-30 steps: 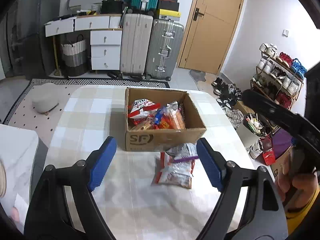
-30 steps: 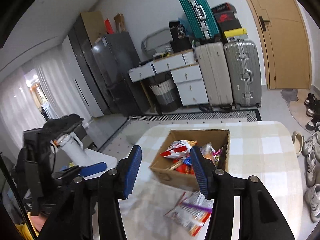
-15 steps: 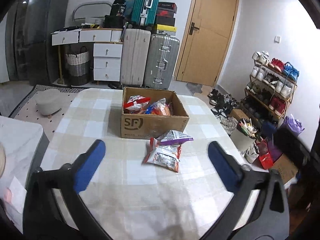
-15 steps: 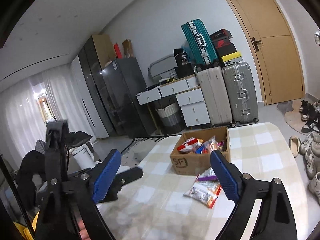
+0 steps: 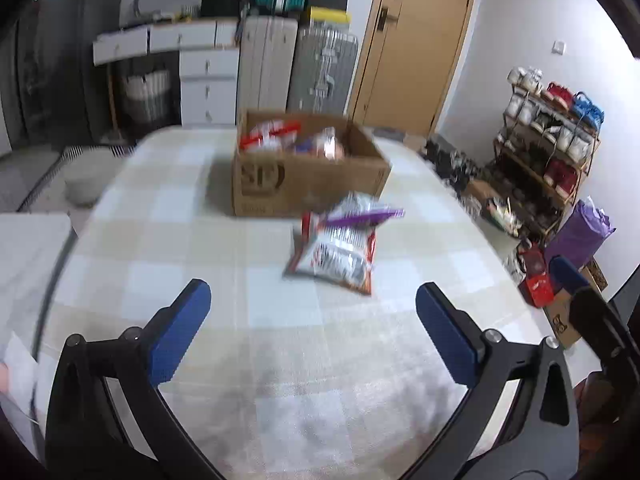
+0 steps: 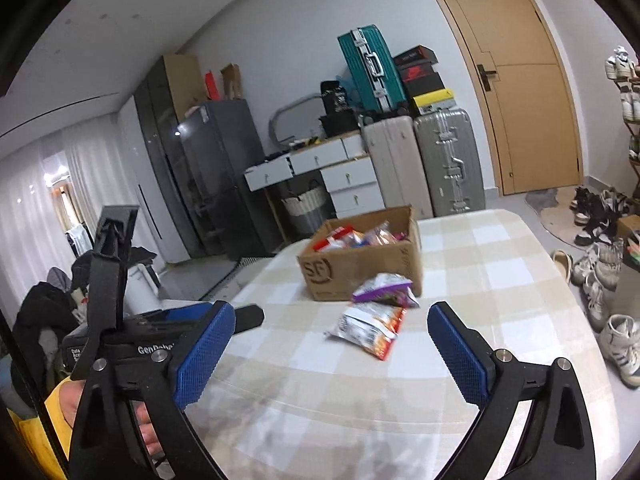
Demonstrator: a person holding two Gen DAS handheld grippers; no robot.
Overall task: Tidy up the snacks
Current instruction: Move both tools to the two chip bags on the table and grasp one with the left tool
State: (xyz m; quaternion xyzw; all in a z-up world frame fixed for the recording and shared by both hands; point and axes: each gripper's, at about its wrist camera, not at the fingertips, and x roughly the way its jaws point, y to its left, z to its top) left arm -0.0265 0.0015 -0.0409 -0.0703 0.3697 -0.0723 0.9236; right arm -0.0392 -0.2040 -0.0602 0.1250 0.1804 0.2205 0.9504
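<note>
A brown cardboard box (image 5: 308,184) with several snack packs in it stands on the checked table (image 5: 200,240); it also shows in the right wrist view (image 6: 360,264). In front of it lie a white-and-red snack bag (image 5: 334,258) and a purple-topped bag (image 5: 360,212) leaning on it; the right wrist view shows the white-and-red bag (image 6: 370,326) and the purple-topped bag (image 6: 384,284). My left gripper (image 5: 312,328) is open and empty, held back from the bags. My right gripper (image 6: 330,350) is open and empty, also short of them.
Suitcases (image 5: 296,68) and a white drawer unit (image 5: 206,76) stand behind the table by a wooden door (image 5: 416,40). A shoe rack (image 5: 548,136) and shoes are on the right. The left gripper's body (image 6: 120,320) shows at the left of the right wrist view.
Both grippers have pulled back from the box and opened wider. The two bags on the table have not moved.
</note>
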